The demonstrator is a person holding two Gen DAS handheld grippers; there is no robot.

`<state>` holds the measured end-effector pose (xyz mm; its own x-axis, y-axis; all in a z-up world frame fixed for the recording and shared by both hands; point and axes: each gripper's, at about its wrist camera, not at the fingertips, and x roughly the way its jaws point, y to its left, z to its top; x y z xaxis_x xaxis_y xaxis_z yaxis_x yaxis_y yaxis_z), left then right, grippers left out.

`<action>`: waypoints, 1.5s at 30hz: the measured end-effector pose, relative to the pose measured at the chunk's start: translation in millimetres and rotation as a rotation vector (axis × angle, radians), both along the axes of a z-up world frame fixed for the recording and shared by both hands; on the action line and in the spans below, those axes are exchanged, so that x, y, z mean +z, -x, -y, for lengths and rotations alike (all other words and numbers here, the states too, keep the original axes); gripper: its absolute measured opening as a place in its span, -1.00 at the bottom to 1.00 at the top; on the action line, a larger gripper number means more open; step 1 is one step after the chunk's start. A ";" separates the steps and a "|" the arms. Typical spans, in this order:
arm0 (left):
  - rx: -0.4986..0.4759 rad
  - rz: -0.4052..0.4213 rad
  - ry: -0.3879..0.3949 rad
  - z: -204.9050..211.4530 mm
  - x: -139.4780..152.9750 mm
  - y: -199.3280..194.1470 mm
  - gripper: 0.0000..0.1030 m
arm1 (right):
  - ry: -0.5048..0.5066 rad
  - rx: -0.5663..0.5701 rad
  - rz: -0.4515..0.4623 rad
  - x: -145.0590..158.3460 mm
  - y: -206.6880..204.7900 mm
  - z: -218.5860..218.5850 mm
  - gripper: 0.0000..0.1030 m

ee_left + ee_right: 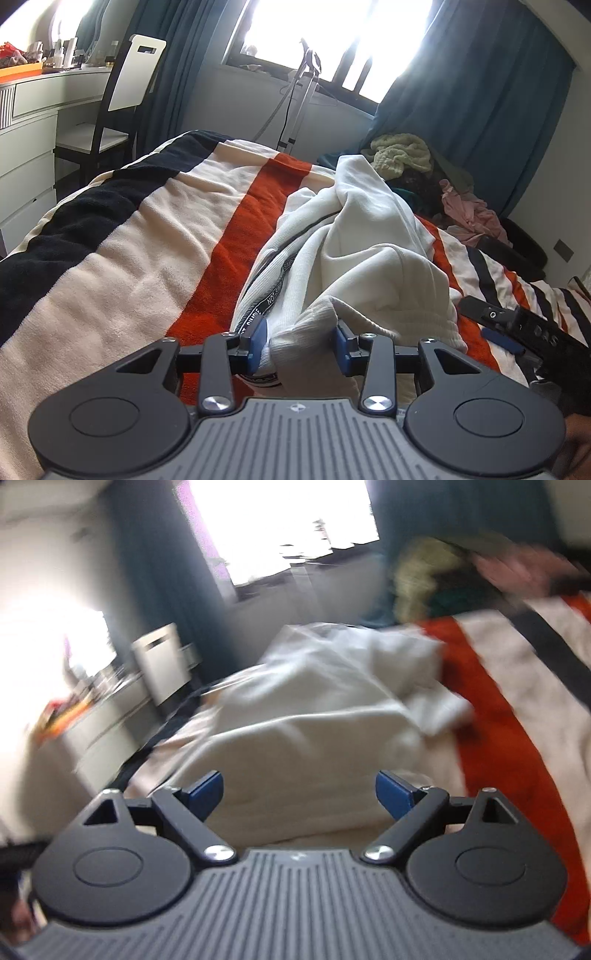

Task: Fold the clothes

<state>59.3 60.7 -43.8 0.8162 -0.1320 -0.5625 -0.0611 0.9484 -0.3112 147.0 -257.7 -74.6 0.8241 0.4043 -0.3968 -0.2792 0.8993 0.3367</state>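
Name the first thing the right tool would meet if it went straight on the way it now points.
Probably the white garment: it lies straight ahead of the open right tool on the striped blanket. The picture is blurred, so depth is unsure.

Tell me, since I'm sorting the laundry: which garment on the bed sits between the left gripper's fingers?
The white garment; the yellow-green and pink ones lie far back.
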 end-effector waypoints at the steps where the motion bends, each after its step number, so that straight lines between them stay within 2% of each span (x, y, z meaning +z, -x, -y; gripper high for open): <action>1: 0.000 0.000 0.000 -0.3 0.0 -0.3 -0.19 | 0.022 0.051 0.001 0.9 1.0 -7.0 0.76; 2: 0.000 0.000 0.001 -0.6 -0.1 -0.6 -0.19 | 0.043 0.085 -0.002 -0.1 1.8 -13.1 0.76; 7: 0.001 0.003 0.002 -1.6 -0.3 -1.7 -0.19 | 0.310 0.170 0.000 -18.2 2.9 -53.7 0.76; 9: -0.001 0.005 -0.001 -1.4 -0.5 -1.5 -0.19 | 0.420 0.143 0.011 -31.0 -1.4 -64.7 0.76; 11: -0.004 0.008 -0.002 -1.3 -0.3 -1.0 -0.20 | 0.497 0.064 0.021 -41.4 -10.4 -71.4 0.76; 13: -0.010 0.010 -0.003 -1.2 0.0 -0.4 -0.20 | 0.476 -0.034 0.018 -43.3 -19.0 -65.0 0.76; 16: -0.023 0.016 0.001 -0.2 0.8 -0.2 -0.20 | 0.396 -0.114 0.030 -42.9 -21.5 -46.3 0.76; 19: -0.063 0.012 0.001 4.0 0.5 -0.7 -0.17 | 0.389 -0.208 0.070 -36.0 -15.1 -33.2 0.76; 23: -0.120 0.012 -0.034 15.2 -1.3 0.0 -0.16 | 0.339 -0.274 0.140 -21.2 -4.7 -20.2 0.76; 27: -0.147 0.002 -0.060 21.7 -4.3 0.0 -0.15 | 0.271 -0.324 0.138 -11.9 -4.0 -4.9 0.76; 29: -0.161 0.000 -0.066 23.7 -5.5 0.1 -0.12 | 0.202 -0.359 0.117 -10.3 -5.7 7.3 0.76; 31: -0.181 0.001 -0.083 27.9 -6.6 0.5 -0.05 | 0.132 -0.380 0.096 -10.2 -7.4 18.8 0.76; 34: -0.215 0.002 -0.131 37.6 -9.2 1.4 0.08 | 0.112 -0.401 0.073 -13.3 -12.3 24.5 0.76; 38: -0.248 0.013 -0.235 56.6 -15.5 2.1 0.40 | 0.238 -0.424 -0.004 -30.6 -36.4 22.2 0.76; 40: -0.268 0.020 -0.321 70.2 -21.7 2.2 0.42 | 0.252 -0.454 -0.087 -48.4 -51.7 31.9 0.76; 43: -0.276 0.039 -0.482 90.9 -33.1 3.9 0.44 | 0.161 -0.556 -0.174 -68.7 -60.9 60.3 0.75; 45: -0.254 0.053 -0.598 99.3 -40.5 4.2 0.41 | 0.070 -0.614 -0.185 -72.7 -58.4 78.4 0.75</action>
